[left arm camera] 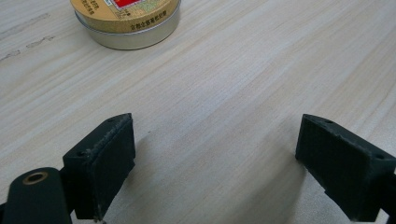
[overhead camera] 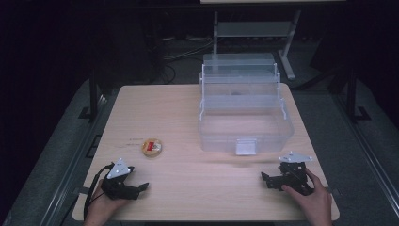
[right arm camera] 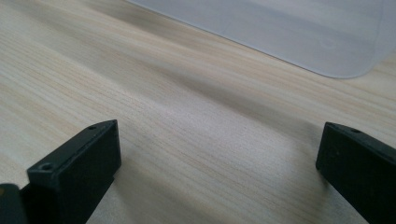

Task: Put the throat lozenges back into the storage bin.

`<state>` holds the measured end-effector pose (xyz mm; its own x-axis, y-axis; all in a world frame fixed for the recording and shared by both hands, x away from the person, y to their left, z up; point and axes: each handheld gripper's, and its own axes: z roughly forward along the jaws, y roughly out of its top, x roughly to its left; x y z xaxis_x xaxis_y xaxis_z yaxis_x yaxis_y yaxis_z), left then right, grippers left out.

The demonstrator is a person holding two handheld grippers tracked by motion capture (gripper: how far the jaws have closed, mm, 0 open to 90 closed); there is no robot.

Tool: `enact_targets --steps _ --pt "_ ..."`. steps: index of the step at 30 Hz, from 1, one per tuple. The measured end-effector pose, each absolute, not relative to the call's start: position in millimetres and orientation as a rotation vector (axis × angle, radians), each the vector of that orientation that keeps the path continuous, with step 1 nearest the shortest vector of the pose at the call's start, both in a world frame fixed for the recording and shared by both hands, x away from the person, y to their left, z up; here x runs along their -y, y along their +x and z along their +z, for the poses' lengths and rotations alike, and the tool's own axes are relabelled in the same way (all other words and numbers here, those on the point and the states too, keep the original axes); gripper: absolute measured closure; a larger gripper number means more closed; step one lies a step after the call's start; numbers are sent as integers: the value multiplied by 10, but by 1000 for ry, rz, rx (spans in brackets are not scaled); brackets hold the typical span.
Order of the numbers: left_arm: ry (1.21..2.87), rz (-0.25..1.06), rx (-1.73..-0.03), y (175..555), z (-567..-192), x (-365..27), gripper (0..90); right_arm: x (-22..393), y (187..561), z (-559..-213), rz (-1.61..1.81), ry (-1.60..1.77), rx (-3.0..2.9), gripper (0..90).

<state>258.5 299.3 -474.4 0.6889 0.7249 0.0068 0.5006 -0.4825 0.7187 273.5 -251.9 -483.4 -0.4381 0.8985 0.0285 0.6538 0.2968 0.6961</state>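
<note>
I see the small round gold-lidded metal tin on the pale wooden worktop just ahead of my left claw, well apart from my right claw, both spread wide, empty, low over the wood.

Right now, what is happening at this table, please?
A person rests two black grippers on the light wooden table, one in each hand. The left gripper lies open near the small round tin with a red and gold label. The right gripper lies open before the clear plastic tiered box, which stands opened. Nothing is gripped.
</note>
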Motion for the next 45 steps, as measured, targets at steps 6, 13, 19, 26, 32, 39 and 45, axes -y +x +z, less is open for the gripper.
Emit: enact_targets --steps 6,13,19,26,32,39,45 --pt "2185 405 -934 2586 -4744 -2993 110 2519 2738 -4834 916 1394 -2203 0" --pt "2187 399 -929 2574 -4742 -2994 116 2519 2742 -4834 915 1392 -2203 0" --pt "2201 385 -924 2582 -4723 -2985 125 2518 2742 -4834 915 1394 -2202 0" --pt "2213 360 -934 2611 -4701 -2973 130 2516 2740 -4833 915 1399 -2202 0" --pt "2225 362 -916 2651 -4646 -2954 130 2518 2741 -4834 915 1394 -2202 0" --pt "2230 361 -914 2704 -4614 -2950 132 2509 2728 -4833 907 1413 -2187 0" --pt "2235 371 -905 2744 -4567 -2927 133 2506 2728 -4833 904 1416 -2183 0"
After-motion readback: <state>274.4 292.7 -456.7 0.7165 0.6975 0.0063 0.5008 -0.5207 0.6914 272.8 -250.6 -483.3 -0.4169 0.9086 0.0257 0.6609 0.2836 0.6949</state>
